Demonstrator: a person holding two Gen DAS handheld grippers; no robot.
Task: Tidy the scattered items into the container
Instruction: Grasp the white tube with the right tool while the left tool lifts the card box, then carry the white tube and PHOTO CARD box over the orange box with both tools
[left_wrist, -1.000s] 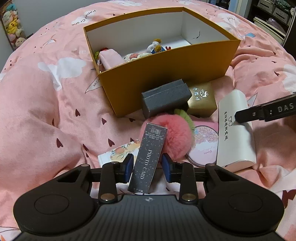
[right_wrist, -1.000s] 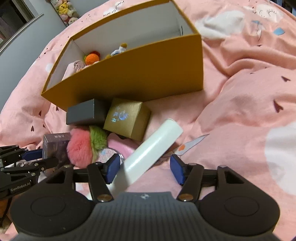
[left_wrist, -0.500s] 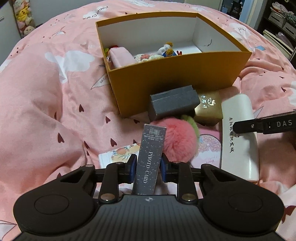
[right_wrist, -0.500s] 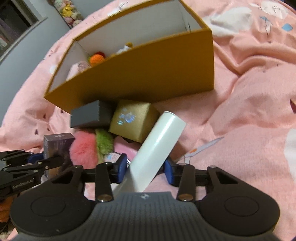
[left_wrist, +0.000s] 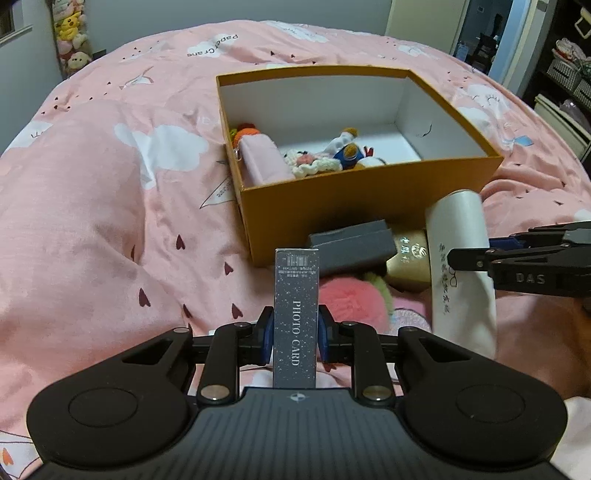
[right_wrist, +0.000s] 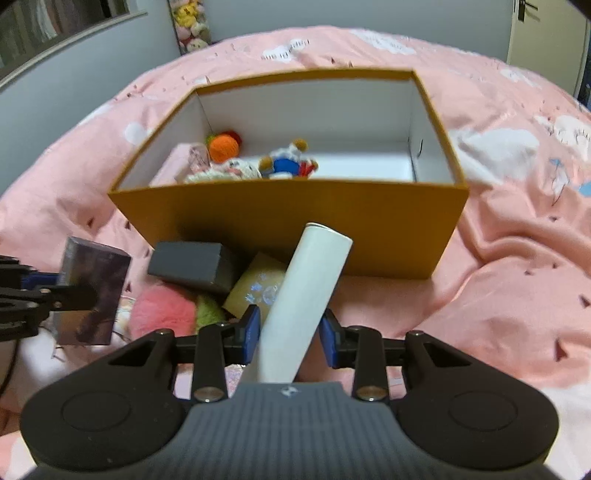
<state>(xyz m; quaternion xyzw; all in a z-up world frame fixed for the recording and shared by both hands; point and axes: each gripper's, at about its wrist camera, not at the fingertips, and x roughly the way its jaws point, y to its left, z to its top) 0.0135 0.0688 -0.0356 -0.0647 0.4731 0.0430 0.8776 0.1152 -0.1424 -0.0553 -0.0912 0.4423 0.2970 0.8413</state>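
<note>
the left gripper (left_wrist: 295, 338) is closing on a grey "photo card" box (left_wrist: 296, 314), its blue pads against the box's two long sides, the box standing upright between them and raised off the pink bedspread (left_wrist: 110, 221). the right gripper (right_wrist: 290, 330) is closing on a white cylindrical case (right_wrist: 303, 295); the left pad touches the case, while a sliver of gap seems to show at the right pad, and the case tilts with its far end leaning toward the near wall of the orange container (right_wrist: 295, 221). in the left wrist view the same white case carries a column of printed characters and sits between the right gripper's black fingers at the right edge. just below the held things, on the bedspread against the container's near wall, lie a dark grey box (left_wrist: 351, 245), a gold box (left_wrist: 410, 258), a pink pom-pom with a green tuft (left_wrist: 351, 299) and a pink glittery disc (left_wrist: 410, 319), crowded together and touching. the open container stands near the middle of the bed, its white interior holding a pink pouch (left_wrist: 262, 162), an orange crocheted ball (right_wrist: 223, 146), a pink-and-white crocheted piece (left_wrist: 310, 164) and a small blue-and-white figure (left_wrist: 345, 149), all gathered toward its near left corner; the right half of its floor is bare. plush toys (left_wrist: 72, 33) hang by the wall beyond the bed's far left edge.
</note>
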